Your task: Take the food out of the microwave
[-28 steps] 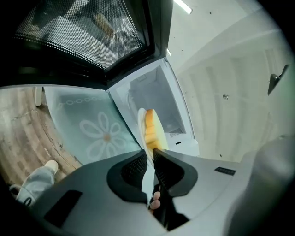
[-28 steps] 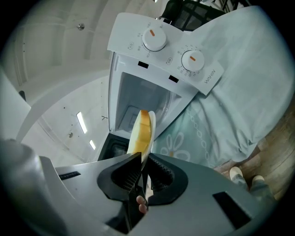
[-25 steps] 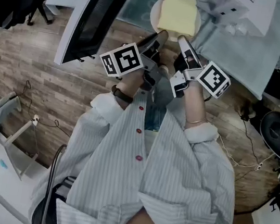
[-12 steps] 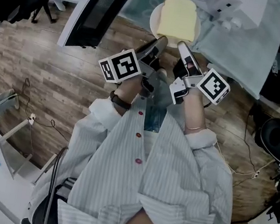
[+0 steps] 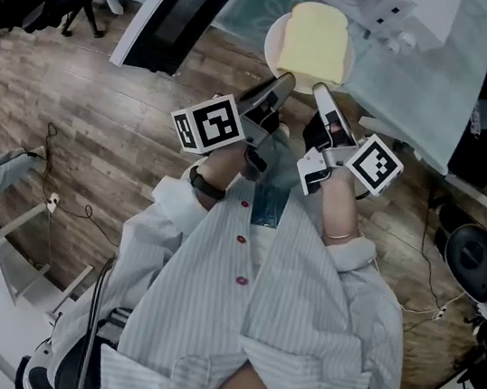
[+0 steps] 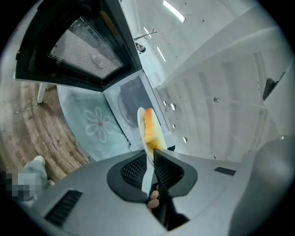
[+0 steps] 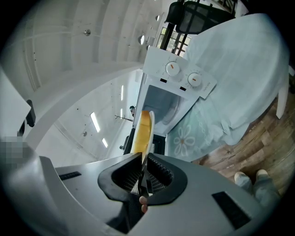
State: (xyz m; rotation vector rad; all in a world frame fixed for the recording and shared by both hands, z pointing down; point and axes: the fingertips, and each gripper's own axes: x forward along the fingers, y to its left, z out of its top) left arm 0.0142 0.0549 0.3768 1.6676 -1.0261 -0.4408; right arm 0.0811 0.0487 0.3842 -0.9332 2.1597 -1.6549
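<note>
Wood-plank flooring [image 5: 77, 144] fills the left and centre of the head view. At the bottom of that frame is the person's striped shirt [image 5: 297, 317], with both forearms reaching up toward the upper centre. The left wrist carries a dark band [image 5: 212, 164]. Each hand holds a gripper with a marker cube, one at centre left [image 5: 209, 122] and one at centre right [image 5: 375, 164]. The left gripper [image 5: 279, 85] is clamped on the near rim of a white plate [image 5: 275, 43]; its own view shows the ribbed pads pressed on either face of the rim. The right gripper [image 5: 322, 92] is likewise closed on that rim, just beside the left one, and its own view confirms the pads are in contact. The plate carries a slice of yellow bread [image 5: 315, 40], which covers most of it. Plate and bread sit at the upper centre of the frame, outside the oven cavity and above a pale teal flower-print cloth [image 5: 416, 88] that covers the desk. Beyond the plate stands the white microwave [image 5: 384, 1], its dark-windowed door [image 5: 177, 5] swung open toward the upper left. Two control knobs [image 7: 173, 68] are visible on its front panel in the right gripper view.
</note>
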